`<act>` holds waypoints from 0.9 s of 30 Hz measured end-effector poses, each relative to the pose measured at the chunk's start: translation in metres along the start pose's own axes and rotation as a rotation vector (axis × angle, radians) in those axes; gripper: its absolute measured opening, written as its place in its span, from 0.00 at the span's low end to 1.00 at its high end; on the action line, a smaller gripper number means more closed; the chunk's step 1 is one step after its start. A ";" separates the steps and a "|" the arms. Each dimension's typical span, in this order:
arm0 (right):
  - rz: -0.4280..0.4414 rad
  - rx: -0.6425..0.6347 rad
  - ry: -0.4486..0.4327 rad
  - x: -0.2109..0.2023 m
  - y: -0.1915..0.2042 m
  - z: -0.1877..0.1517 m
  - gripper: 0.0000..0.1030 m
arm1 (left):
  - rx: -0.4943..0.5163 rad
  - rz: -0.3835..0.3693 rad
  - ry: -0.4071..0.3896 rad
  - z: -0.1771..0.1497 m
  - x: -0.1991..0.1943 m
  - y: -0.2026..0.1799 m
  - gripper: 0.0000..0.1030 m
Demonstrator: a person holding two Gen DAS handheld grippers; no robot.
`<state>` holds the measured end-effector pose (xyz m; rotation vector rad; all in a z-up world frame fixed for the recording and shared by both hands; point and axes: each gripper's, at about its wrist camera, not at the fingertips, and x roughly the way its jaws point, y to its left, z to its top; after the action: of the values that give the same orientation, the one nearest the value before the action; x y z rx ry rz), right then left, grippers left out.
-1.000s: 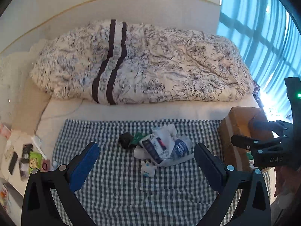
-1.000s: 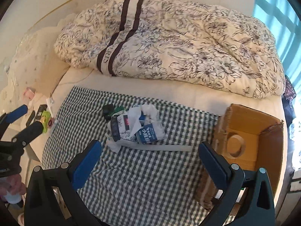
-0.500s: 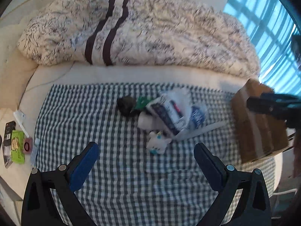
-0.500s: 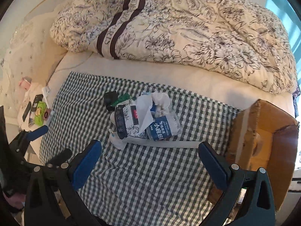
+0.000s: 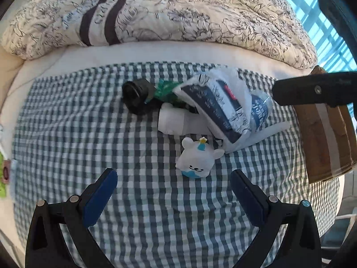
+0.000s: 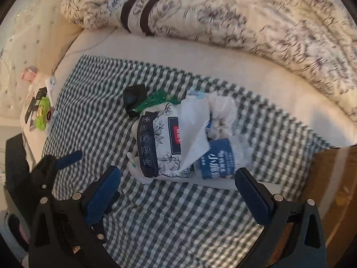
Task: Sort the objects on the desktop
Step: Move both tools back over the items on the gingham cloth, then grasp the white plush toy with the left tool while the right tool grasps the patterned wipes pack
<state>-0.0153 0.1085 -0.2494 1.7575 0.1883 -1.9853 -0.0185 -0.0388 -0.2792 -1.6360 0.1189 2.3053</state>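
Moved: both my grippers dropped in closer to the pile since a second ago.
Left gripper [image 5: 174, 192]: jaws wide, empty, bear toy [image 5: 196, 160] dead ahead, nearest.
Right gripper [image 6: 178, 185]: wide too, over the crinkly tissue pack [image 6: 162, 143].
Box [image 5: 323, 134]: cardboard, off right.
Cloth [image 5: 67, 145]: soft checked fabric.

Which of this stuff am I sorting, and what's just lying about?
To sort: bear toy, white bottle, tissue packs, black lens, green wrapper, cardboard box.
Lying about: quilt, checked cloth, bedside clutter.
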 end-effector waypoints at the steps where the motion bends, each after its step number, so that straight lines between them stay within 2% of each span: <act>1: 0.008 -0.002 0.008 0.004 0.000 0.001 0.97 | -0.004 -0.010 0.002 0.000 0.006 0.001 1.00; 6: 0.040 -0.011 0.040 0.021 0.002 0.008 0.89 | -0.018 -0.051 0.004 -0.001 0.032 0.000 1.00; 13: 0.065 -0.041 0.076 0.044 0.009 0.019 0.87 | -0.024 -0.086 -0.043 0.005 0.058 -0.007 1.00; 15: 0.062 -0.027 0.095 0.053 0.004 0.021 0.87 | -0.040 -0.095 -0.041 0.006 0.066 -0.006 0.95; 16: 0.065 -0.018 0.103 0.057 0.002 0.021 0.87 | -0.040 -0.096 -0.037 0.007 0.070 -0.006 0.88; 20: 0.083 0.001 0.117 0.066 -0.006 0.025 0.81 | -0.023 -0.097 -0.011 0.009 0.081 -0.008 0.52; 22: 0.086 -0.005 0.116 0.067 -0.006 0.027 0.81 | -0.025 -0.099 -0.005 0.009 0.083 -0.008 0.46; 27: 0.089 -0.019 0.123 0.071 -0.003 0.033 0.80 | -0.028 -0.090 -0.018 0.008 0.078 -0.004 0.45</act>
<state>-0.0500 0.0792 -0.3126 1.8446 0.1660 -1.8089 -0.0478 -0.0170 -0.3485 -1.5999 0.0086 2.2639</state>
